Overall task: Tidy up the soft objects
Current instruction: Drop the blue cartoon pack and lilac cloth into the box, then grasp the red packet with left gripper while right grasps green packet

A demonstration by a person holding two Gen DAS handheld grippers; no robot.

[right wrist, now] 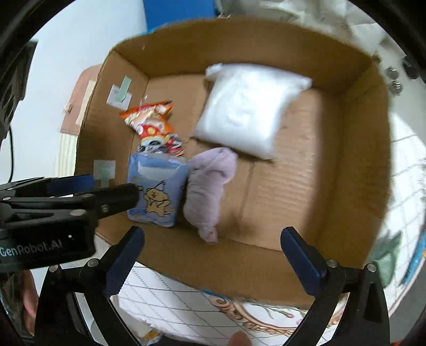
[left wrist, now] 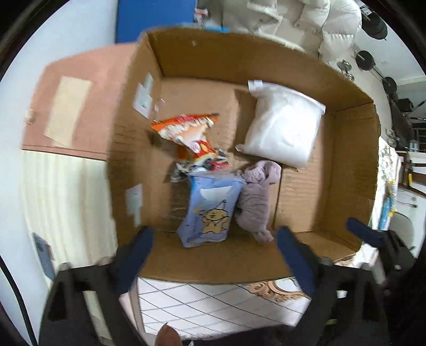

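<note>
A big open cardboard box (left wrist: 351, 159) sits on a white quilted cover (left wrist: 213, 306) stitched in a grid, with an ornate printed pattern at its near edge. Behind the box stands a pale wall, a blue panel (left wrist: 154, 18) and a puffy white coat (left wrist: 293, 24). A pinkish cardboard flap (left wrist: 80, 101) spreads out from the box's left wall.

Inside, a white pillow-like bag (left wrist: 282, 125) lies toward the far right corner. An orange snack bag (left wrist: 186, 130) lies near the left wall, with a blue pack showing a cartoon bear (left wrist: 210, 210) just in front of it. A rolled lilac cloth (left wrist: 255, 197) lies touching the blue pack's right side, toward the box's near wall.

Both claws hang above the box's near edge, pointing down. The left claw (left wrist: 213, 255) stands wide open with nothing between its blue pads. The right claw (right wrist: 213, 255) is spread wide too and holds nothing. All the soft things rest on the box floor, clear of both claws.
</note>
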